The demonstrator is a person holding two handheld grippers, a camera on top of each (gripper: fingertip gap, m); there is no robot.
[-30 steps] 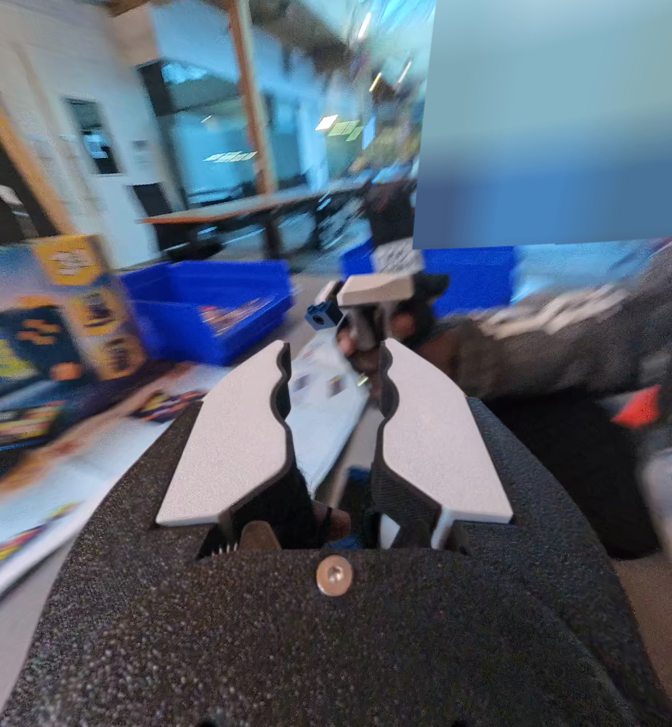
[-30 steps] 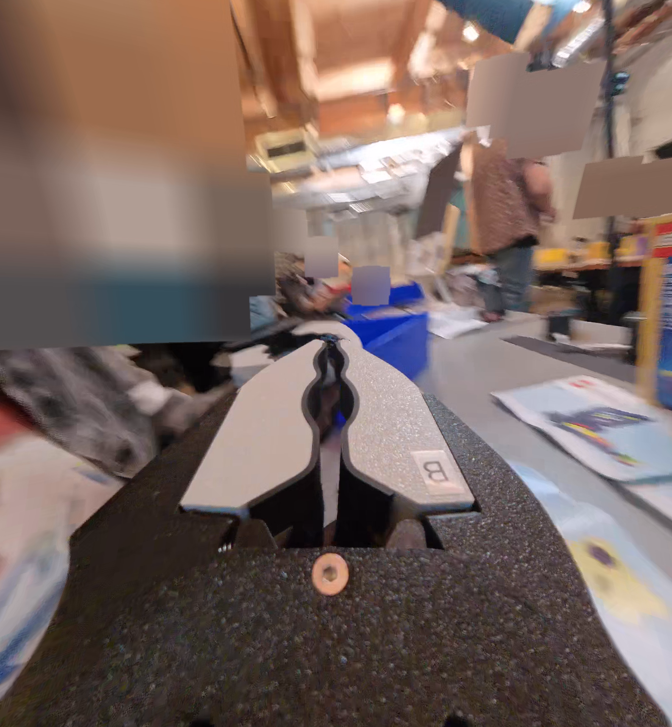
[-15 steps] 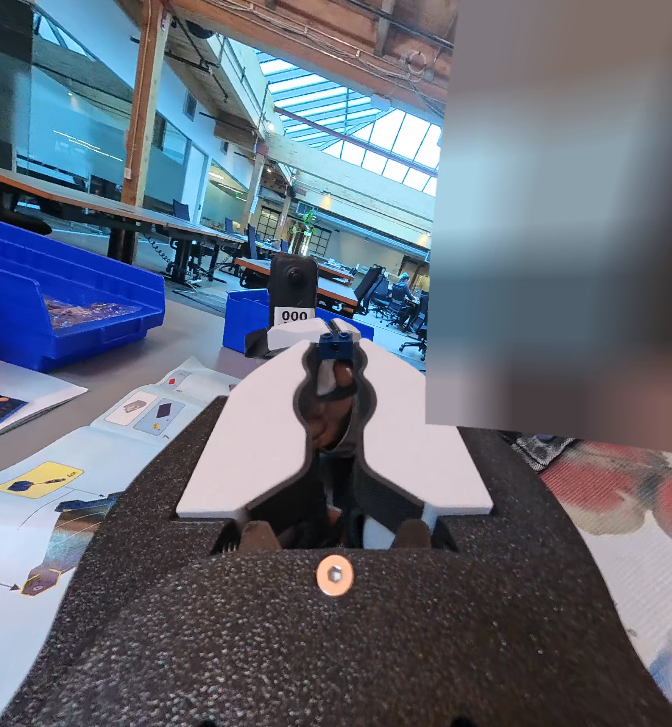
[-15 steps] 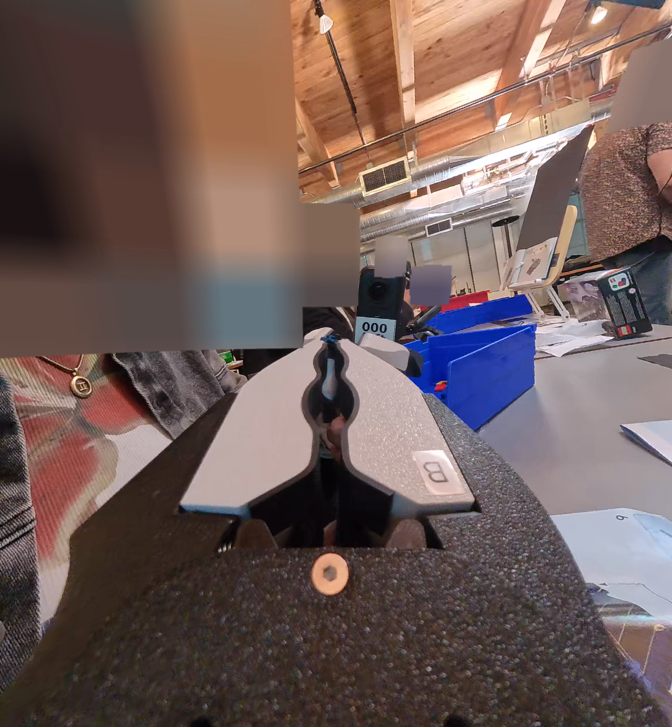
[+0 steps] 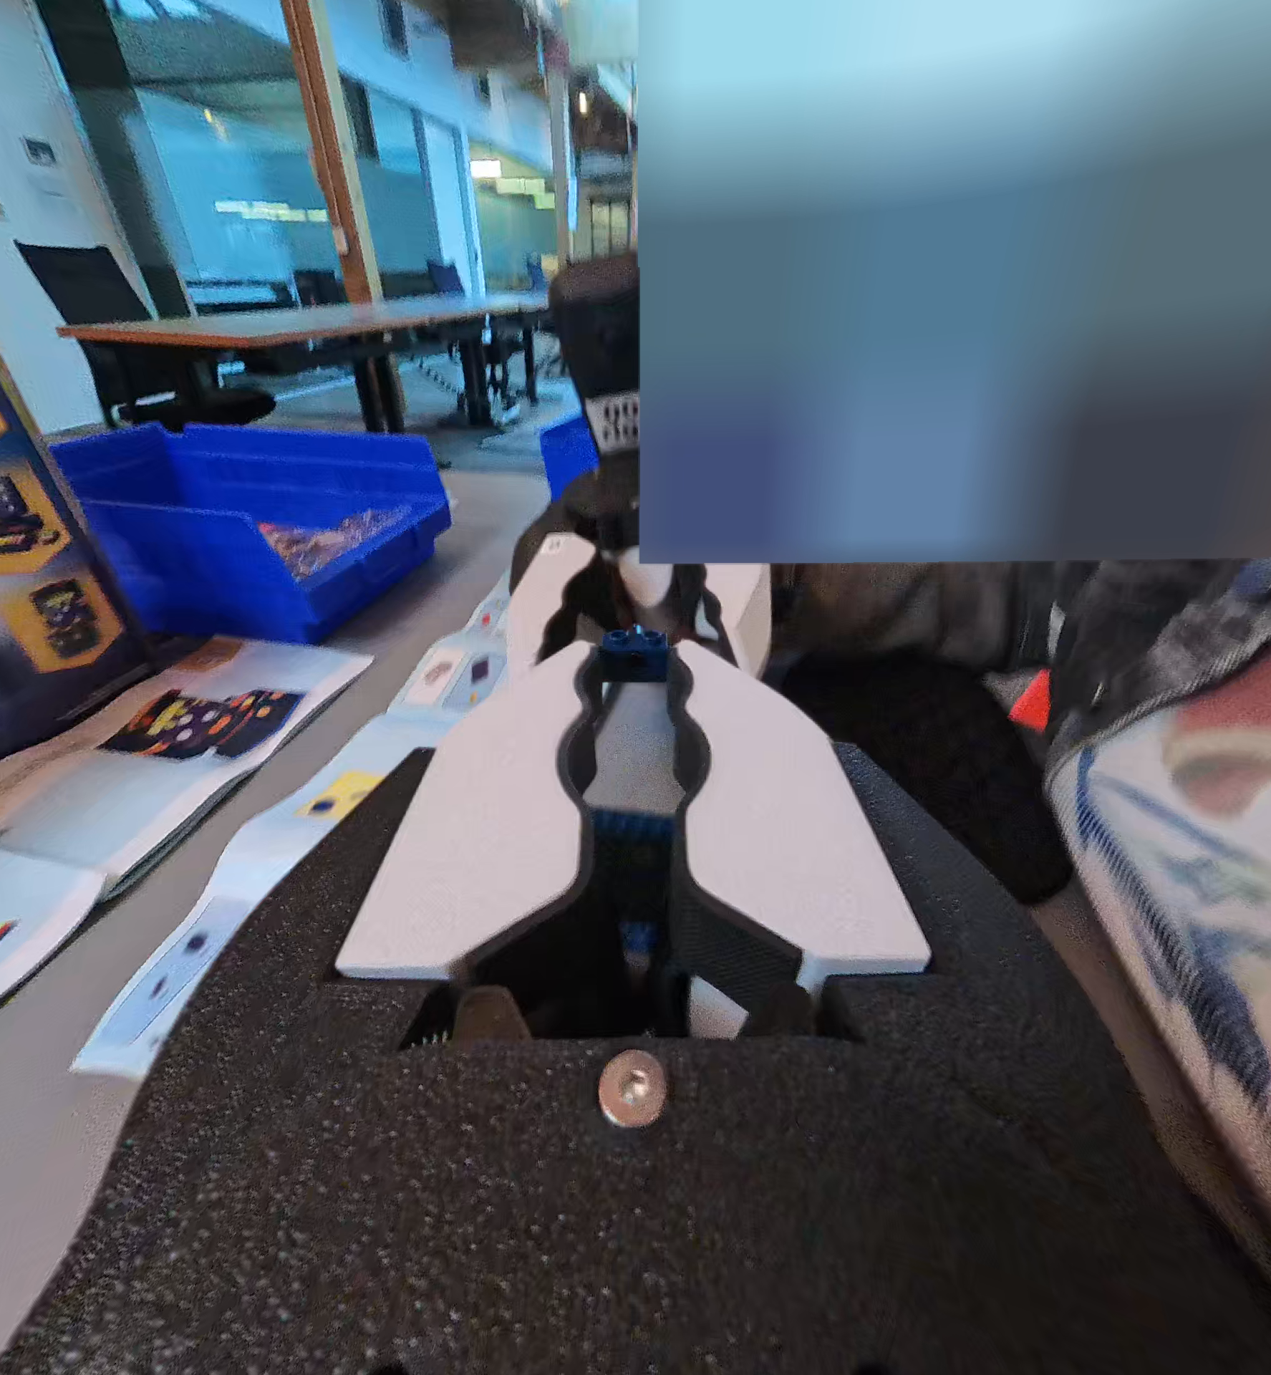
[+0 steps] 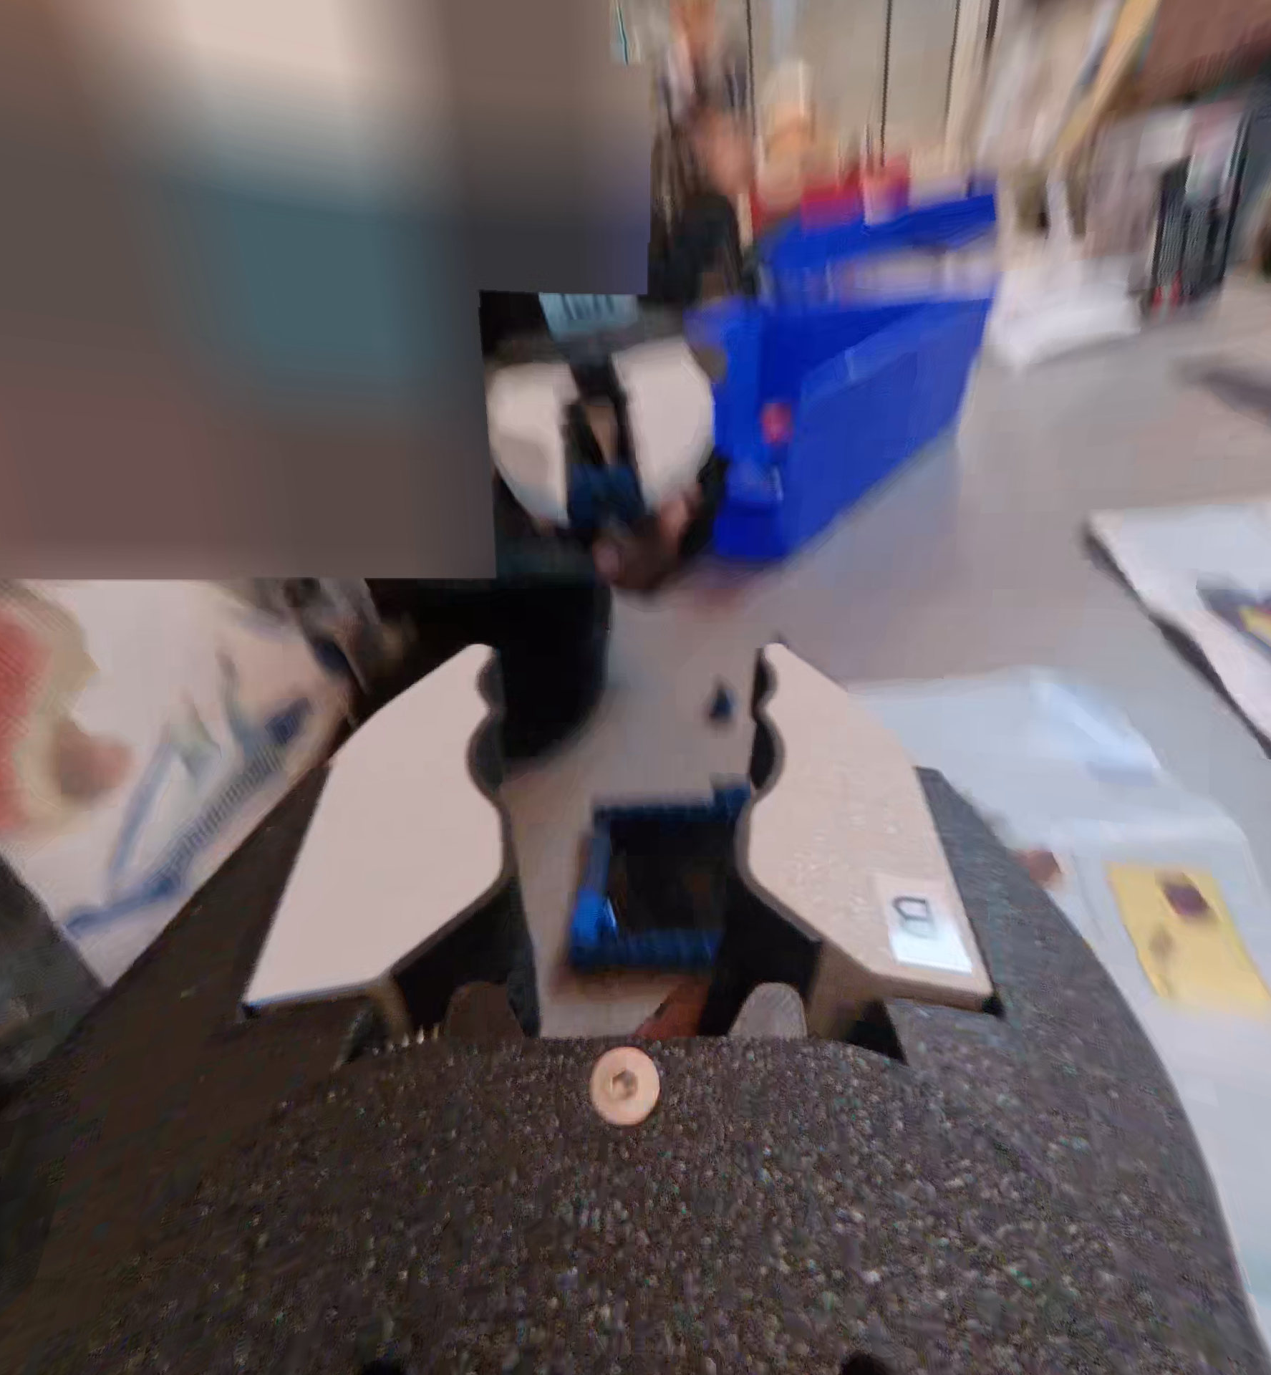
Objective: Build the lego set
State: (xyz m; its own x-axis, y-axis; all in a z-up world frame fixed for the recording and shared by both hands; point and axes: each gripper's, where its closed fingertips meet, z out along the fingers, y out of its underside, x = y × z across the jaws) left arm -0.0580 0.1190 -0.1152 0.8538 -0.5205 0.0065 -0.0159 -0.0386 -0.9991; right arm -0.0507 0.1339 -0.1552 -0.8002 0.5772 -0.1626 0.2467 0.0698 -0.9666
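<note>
My left gripper (image 5: pixel 634 673) is shut on a small dark blue brick (image 5: pixel 632 653), pinched at the fingertips and held above the grey table (image 5: pixel 468 506). My right gripper (image 6: pixel 628 658) is open and holds nothing. It also shows in the left wrist view (image 5: pixel 639 595), just beyond the brick with its fingers spread. Below my right gripper a blue frame-shaped brick build (image 6: pixel 654 878) lies on the table. A tiny blue piece (image 6: pixel 721 703) shows near the right finger, too blurred to tell what it is. The left gripper with its brick (image 6: pixel 606 484) shows farther off in the right wrist view.
A blue bin (image 5: pixel 245 506) with bagged parts stands at the left, beside a printed box (image 5: pixel 15 536) and open booklets (image 5: pixel 171 729). Another blue bin (image 6: pixel 863 387) and more booklets (image 6: pixel 1212 595) lie to the right. A person's clothing (image 5: pixel 1175 781) fills the near right side. Left and right tips are no more than a few centimetres apart.
The blue brick was in my right gripper a second ago. My left gripper closed on it, then my right gripper opened and drew back, leaving the brick in the left.
</note>
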